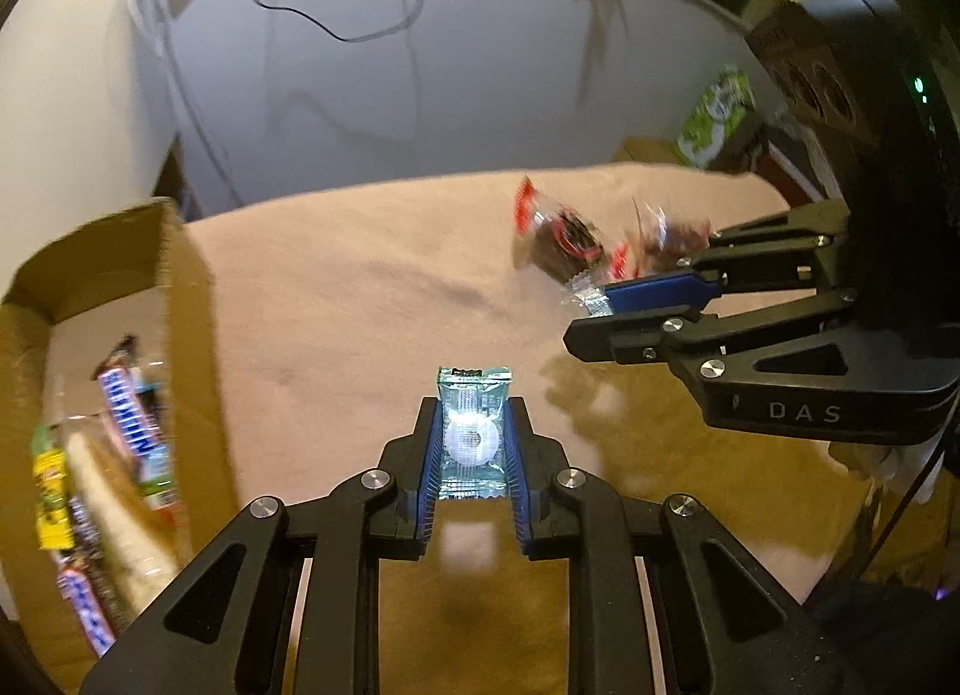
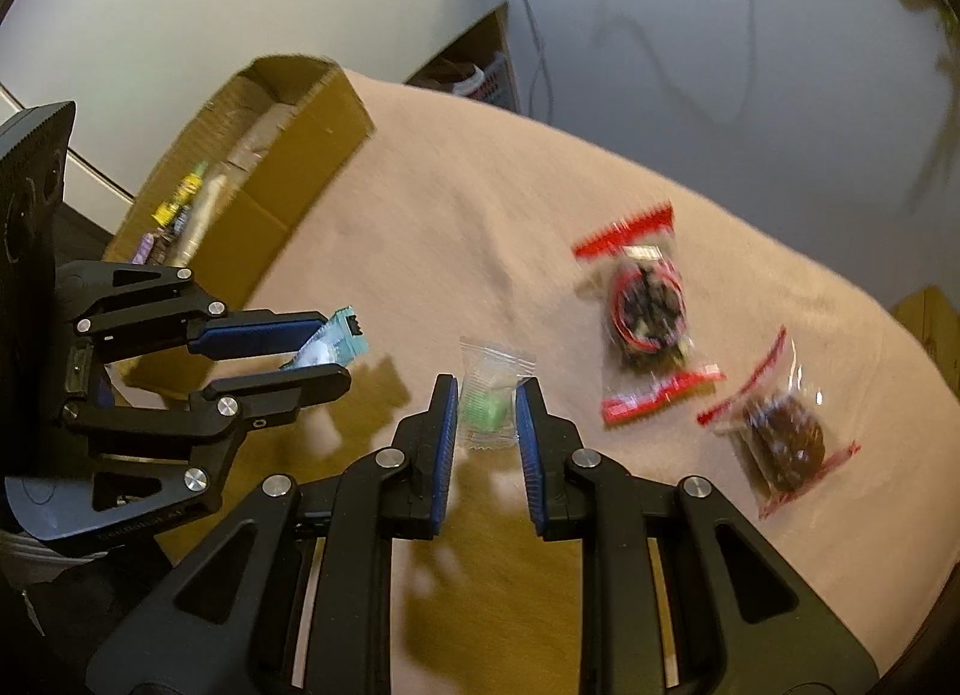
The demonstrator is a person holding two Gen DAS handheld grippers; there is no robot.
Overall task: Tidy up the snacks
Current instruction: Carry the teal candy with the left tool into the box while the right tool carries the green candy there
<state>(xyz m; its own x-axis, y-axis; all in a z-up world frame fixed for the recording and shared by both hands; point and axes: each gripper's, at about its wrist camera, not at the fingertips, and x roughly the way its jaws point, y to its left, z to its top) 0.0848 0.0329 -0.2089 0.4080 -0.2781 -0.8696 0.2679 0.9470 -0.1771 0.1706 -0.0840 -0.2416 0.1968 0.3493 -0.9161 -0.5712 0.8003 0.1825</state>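
Left gripper [image 1: 474,443] jaws clamped on teal mint packet [image 1: 473,431], above the cloth [image 1: 360,287]; right gripper [image 2: 486,413] jaws closed on clear green candy [image 2: 489,395]. Two red-edged snack bags [image 2: 648,305] lie right on cloth, box [image 2: 288,155] of bars far left.

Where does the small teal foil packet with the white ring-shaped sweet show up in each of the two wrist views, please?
Left wrist view: the small teal foil packet sits low in the centre, pinched between the left tool pads.
Right wrist view: it pokes out at mid-left, gripped in the left tool.
Shared landmark: the open brown cardboard box of snack bars, on the left in both.
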